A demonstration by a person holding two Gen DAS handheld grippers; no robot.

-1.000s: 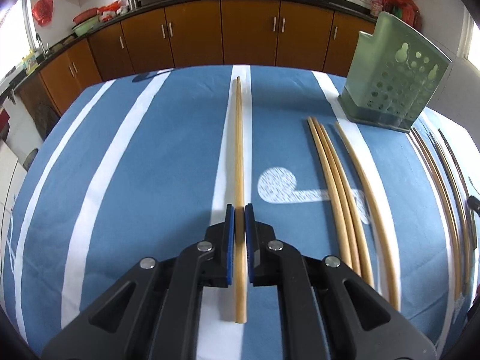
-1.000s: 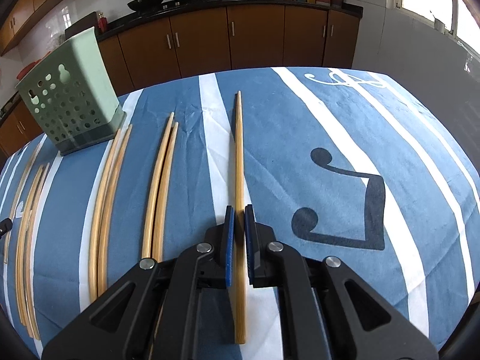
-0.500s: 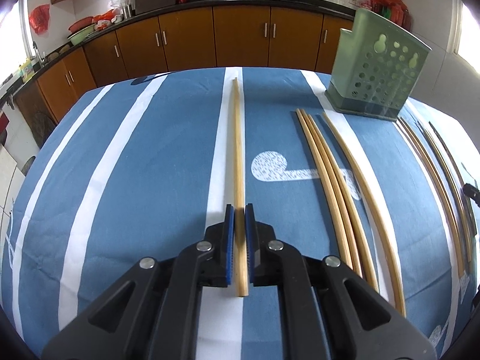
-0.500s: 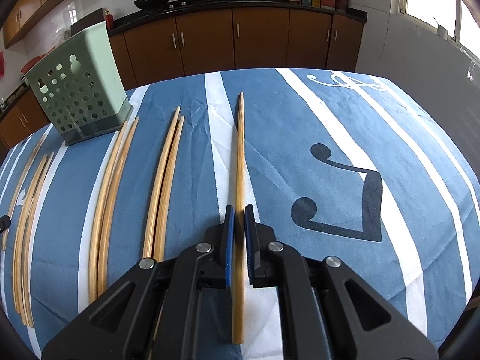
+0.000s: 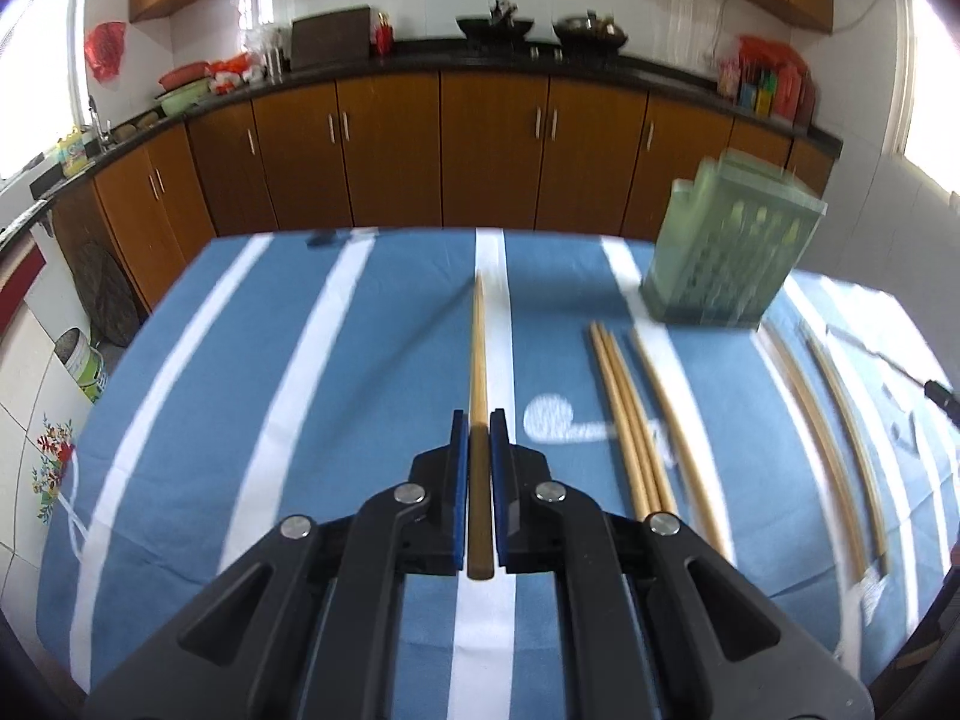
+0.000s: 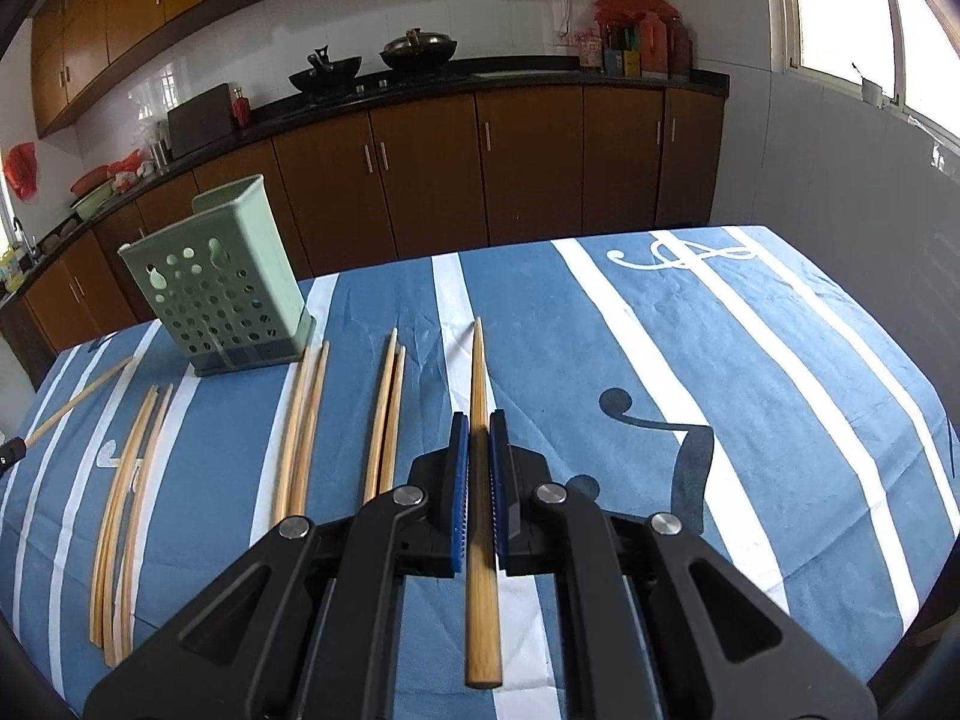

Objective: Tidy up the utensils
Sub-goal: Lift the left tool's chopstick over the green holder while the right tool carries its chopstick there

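Both clamped on a chopstick: left gripper left of green utensil holder, right gripper right, shafts pointing forward.

the desk wears a blue cloth with white stripes. on it stand a green holder and several loose pairs of chopsticks beside it.

A home kitchen: brown cabinets, woks on a black counter.
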